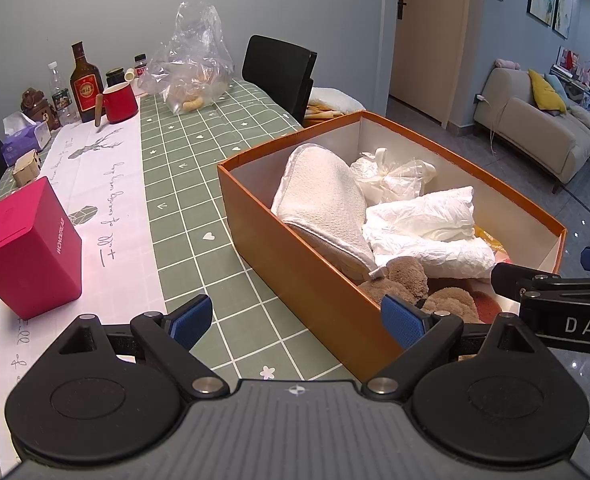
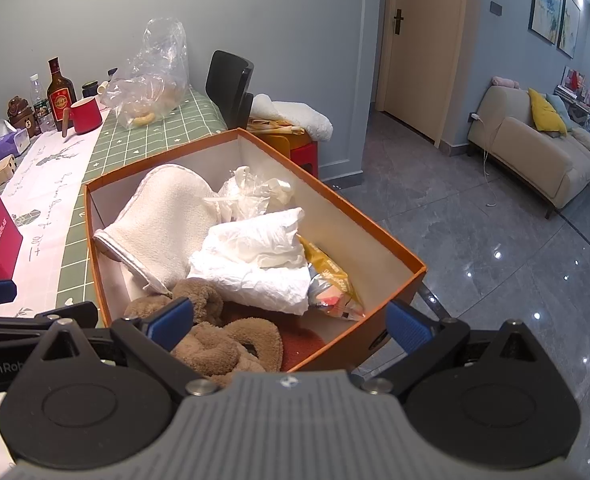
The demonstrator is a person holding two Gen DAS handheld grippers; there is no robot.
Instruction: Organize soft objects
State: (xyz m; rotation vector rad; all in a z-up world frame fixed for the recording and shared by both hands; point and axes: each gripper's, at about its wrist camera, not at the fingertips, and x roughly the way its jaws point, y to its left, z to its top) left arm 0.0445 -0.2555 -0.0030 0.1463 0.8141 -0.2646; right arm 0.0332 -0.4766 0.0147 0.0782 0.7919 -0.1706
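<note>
Both grippers released, my left gripper [image 1: 297, 322] and right gripper [image 2: 291, 322] grasp nothing | orange box [image 1: 295, 276] already holds towel [image 1: 327, 204], bags, brown plush [image 2: 223, 340] | task looks nearly done

The left gripper [image 1: 297, 320] has its jaws wide apart and holds nothing. The right gripper [image 2: 291, 326] is the same.

Orange box [image 2: 379, 296]: smooth matt cardboard
White slipper [image 2: 167, 216]: nubbly terry cloth
Brown toy [image 2: 215, 344]: fuzzy plush
White bag [image 2: 255, 256]: crinkled plastic
</note>
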